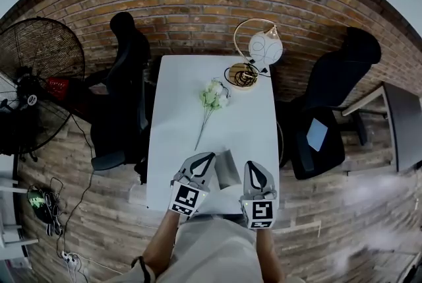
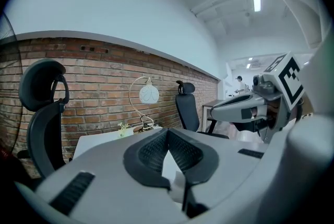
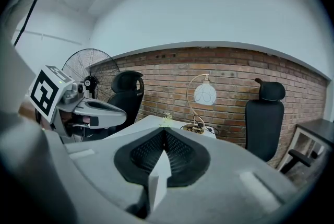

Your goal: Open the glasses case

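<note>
The small grey glasses case [image 1: 227,169] lies near the front edge of the white rectangular table [image 1: 191,77], between the clenched, empty left gripper [image 1: 208,157] and right gripper [image 1: 253,168], so opening seems not yet begun; the next move calls for spread jaws, a steadied base and a lifted lid.

the table [image 1: 175,143] runs down the middle of the head view, its far end against the brick wall [image 1: 191,4]. on that far end, toward the right, stands the lamp [image 1: 254,57]; the flower sprig [image 1: 212,98] lies just below and left of it. at the near edge, bottom centre, the glasses case [image 1: 227,168] sits between the left gripper [image 1: 207,157] and the right gripper [image 1: 254,167]. one chair [image 1: 125,77] stands left of the table, another chair [image 1: 336,90] right. the fan [image 1: 39,77] is at the left edge, a desk [image 1: 399,123] at the right edge.
</note>
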`<move>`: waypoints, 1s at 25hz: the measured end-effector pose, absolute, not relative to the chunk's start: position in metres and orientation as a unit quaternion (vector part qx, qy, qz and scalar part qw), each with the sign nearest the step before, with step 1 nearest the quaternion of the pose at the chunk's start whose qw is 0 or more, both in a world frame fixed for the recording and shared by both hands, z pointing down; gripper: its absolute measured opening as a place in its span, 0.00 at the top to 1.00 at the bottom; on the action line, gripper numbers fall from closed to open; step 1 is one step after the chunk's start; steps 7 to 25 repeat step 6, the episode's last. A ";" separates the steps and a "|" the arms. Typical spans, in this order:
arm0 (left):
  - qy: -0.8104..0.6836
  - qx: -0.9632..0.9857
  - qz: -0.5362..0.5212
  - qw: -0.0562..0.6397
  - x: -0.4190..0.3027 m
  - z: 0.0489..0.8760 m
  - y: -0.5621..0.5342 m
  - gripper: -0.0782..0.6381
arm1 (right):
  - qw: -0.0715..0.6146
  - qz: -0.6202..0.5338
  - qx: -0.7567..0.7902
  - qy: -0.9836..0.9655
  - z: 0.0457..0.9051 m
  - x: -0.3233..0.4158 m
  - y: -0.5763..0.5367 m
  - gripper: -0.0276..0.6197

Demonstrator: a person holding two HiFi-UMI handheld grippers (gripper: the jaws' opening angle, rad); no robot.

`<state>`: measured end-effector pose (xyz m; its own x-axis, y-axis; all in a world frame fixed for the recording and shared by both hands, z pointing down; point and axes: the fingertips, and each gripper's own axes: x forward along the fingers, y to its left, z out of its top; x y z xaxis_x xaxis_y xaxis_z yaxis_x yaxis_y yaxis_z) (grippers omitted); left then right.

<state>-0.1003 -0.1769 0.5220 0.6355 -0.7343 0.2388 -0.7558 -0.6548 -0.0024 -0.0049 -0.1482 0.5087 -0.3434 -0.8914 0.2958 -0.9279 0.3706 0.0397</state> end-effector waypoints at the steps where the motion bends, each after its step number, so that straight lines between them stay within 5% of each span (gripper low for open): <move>1: -0.414 0.902 0.110 0.049 -0.100 0.522 -0.178 0.88 | 0.134 0.068 0.556 -0.817 0.508 -0.005 -0.149 0.95; 25: -0.418 0.901 0.108 0.046 -0.101 0.521 -0.183 0.88 | 0.136 0.065 0.556 -0.817 0.508 -0.003 -0.156 0.95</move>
